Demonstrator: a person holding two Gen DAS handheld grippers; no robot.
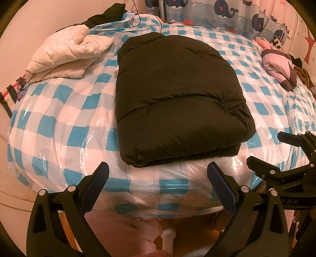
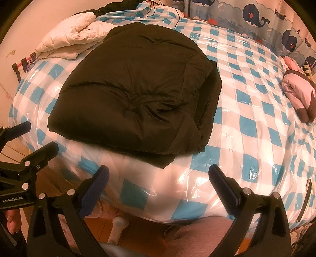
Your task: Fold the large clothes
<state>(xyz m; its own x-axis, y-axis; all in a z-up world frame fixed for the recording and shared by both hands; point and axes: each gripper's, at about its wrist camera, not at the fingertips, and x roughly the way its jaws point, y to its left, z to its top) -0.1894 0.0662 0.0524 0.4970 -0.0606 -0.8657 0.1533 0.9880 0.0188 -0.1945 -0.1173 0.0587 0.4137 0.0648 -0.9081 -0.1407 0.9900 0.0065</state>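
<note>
A dark puffy jacket [image 1: 175, 94] lies folded into a thick rectangle on the blue-and-white checked bed cover [image 1: 65, 122]. The right wrist view shows the same jacket [image 2: 136, 94] with stacked layers along its near right edge. My left gripper [image 1: 158, 168] hovers open just short of the jacket's near edge, nothing between its fingers. My right gripper [image 2: 158, 170] is open too, held off the jacket's near corner and empty. Each gripper shows in the other's view: the right gripper [image 1: 264, 146] at the right side, the left gripper [image 2: 41, 136] at the left side.
A cream quilted garment [image 1: 67, 55] lies bunched at the bed's far left. A pink and grey garment [image 1: 280, 65] sits at the far right by a whale-print bumper [image 1: 227, 13]. A black cable [image 1: 138, 17] trails at the back. A person's pink-clad legs [image 1: 126, 233] stand at the bed's near edge.
</note>
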